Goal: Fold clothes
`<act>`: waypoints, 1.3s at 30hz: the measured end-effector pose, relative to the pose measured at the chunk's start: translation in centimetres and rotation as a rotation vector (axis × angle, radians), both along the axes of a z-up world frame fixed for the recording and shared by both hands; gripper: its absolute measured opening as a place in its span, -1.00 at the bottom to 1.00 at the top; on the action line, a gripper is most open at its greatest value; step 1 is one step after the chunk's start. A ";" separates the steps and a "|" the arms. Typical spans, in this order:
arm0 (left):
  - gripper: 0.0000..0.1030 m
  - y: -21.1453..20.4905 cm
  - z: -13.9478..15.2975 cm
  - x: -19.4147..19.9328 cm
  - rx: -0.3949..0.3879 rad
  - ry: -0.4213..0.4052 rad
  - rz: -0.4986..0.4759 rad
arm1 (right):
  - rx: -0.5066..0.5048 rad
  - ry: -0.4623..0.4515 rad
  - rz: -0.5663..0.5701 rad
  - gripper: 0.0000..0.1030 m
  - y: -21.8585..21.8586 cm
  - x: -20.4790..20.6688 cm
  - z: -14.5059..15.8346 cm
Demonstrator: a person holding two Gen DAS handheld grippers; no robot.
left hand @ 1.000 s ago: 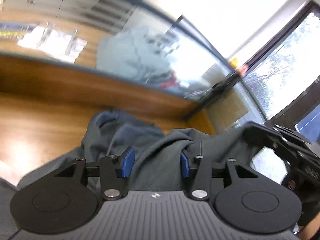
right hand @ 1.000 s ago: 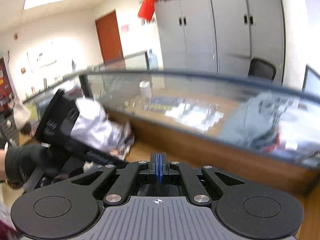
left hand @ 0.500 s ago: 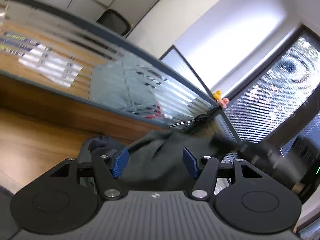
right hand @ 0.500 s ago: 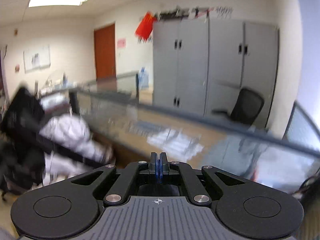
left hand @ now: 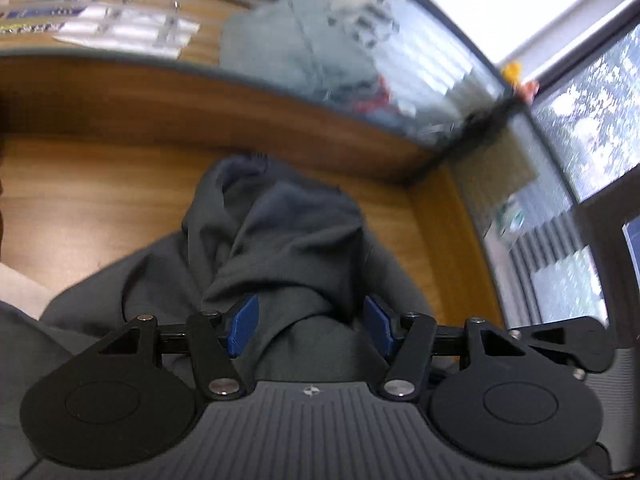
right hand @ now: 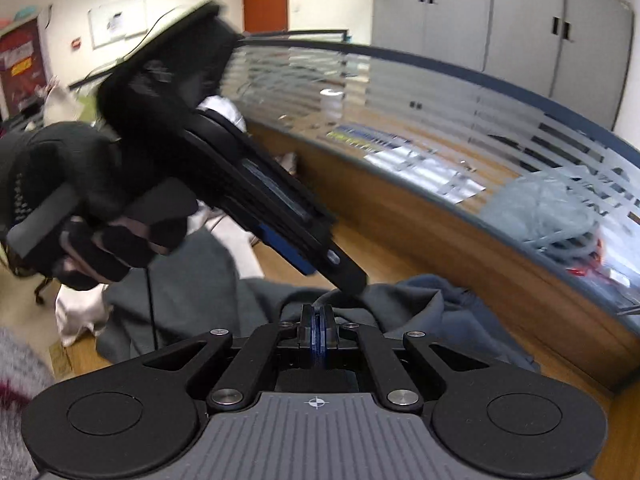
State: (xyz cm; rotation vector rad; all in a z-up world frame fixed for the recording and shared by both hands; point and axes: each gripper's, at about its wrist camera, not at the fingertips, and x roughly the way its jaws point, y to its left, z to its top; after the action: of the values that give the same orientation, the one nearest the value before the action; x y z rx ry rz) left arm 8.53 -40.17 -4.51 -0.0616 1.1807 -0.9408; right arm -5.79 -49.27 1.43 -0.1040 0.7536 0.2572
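A dark grey garment (left hand: 288,232) lies crumpled on the wooden desk (left hand: 100,200). My left gripper (left hand: 310,324) is open and pressed low into it, with a thick bunch of cloth between its blue pads (left hand: 242,326). In the right wrist view a gloved hand (right hand: 80,208) holds the left gripper (right hand: 340,276), its tip down on the garment (right hand: 192,292). My right gripper (right hand: 319,328) is shut, and a small ridge of grey cloth rises into its closed pads. Part of the right gripper (left hand: 560,340) shows at the left wrist view's right edge.
A striped glass partition (right hand: 460,120) on a wooden ledge runs along the desk's far side, and a side panel (left hand: 500,184) closes the right corner. White clothes (right hand: 224,108) are piled at the left, and more white cloth (right hand: 76,316) lies by the garment. Grey cabinets (right hand: 500,12) stand behind.
Both grippers have come down from a raised position to the desk. The garment, lifted half a second ago, now lies bunched on the wood. The left gripper stays open and the right stays shut.
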 end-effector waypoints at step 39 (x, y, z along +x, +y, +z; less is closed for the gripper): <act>-0.91 -1.7 -2.6 -3.2 0.077 -0.056 -0.090 | 0.044 0.201 -0.300 -0.74 -4.3 2.3 -9.2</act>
State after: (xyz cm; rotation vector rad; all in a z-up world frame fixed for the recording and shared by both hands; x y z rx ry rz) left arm 5.33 -41.86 -7.09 0.0802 1.1742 -0.9690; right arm -3.51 -53.57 -7.75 0.0781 0.9508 -0.0023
